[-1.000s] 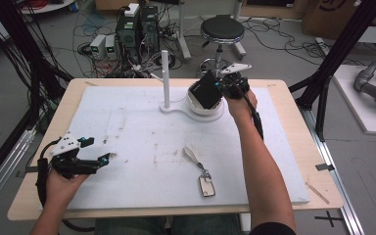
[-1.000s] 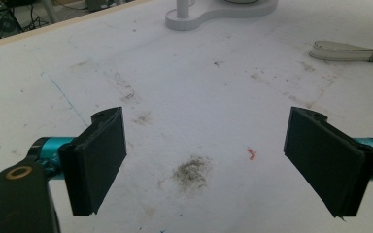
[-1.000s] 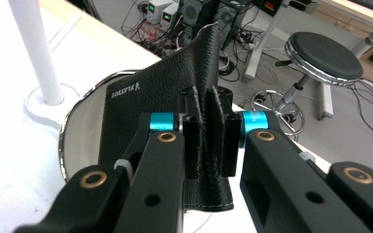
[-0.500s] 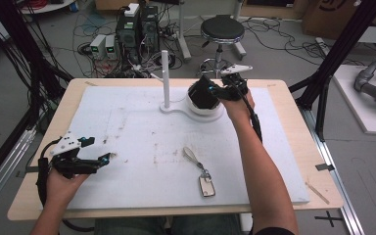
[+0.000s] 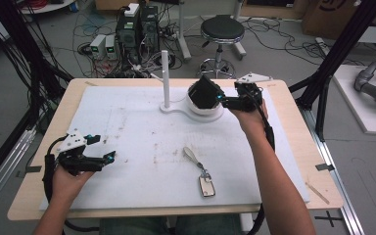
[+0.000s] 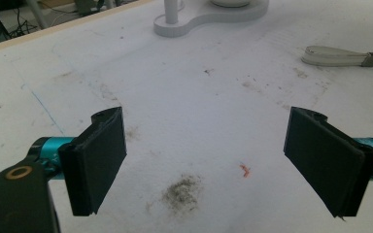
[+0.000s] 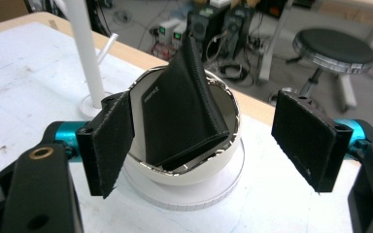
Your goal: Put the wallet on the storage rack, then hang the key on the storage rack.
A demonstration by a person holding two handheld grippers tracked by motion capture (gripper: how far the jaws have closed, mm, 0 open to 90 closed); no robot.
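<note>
A black fabric wallet [image 5: 205, 92] stands tilted in a shiny white bowl [image 5: 206, 109] on a white stand at the far middle of the table. My right gripper [image 5: 223, 101] hovers just right of the bowl, pointing at it. Its jaws have just been opening and stand wide apart, with nothing pressed between the pads. In the right gripper view the wallet [image 7: 179, 111] leans in the bowl [image 7: 226, 141] just beyond the right gripper [image 7: 209, 141]. My left gripper [image 5: 108, 156] rests at the table's left, open and empty; the left gripper [image 6: 218, 160] has bare mat between its jaws.
A white post [image 5: 165, 78] rises from the same stand, left of the bowl. A key fob [image 5: 206, 186] on a pale strap [image 5: 192, 155] lies mid-table; the strap [image 6: 332, 56] is also in the left gripper view. A stool and computer boxes stand beyond the far edge.
The right gripper let go of the wallet, opened its jaws and drew back to the right of the bowl. The wallet stays in the bowl. The left hand has kept still.
</note>
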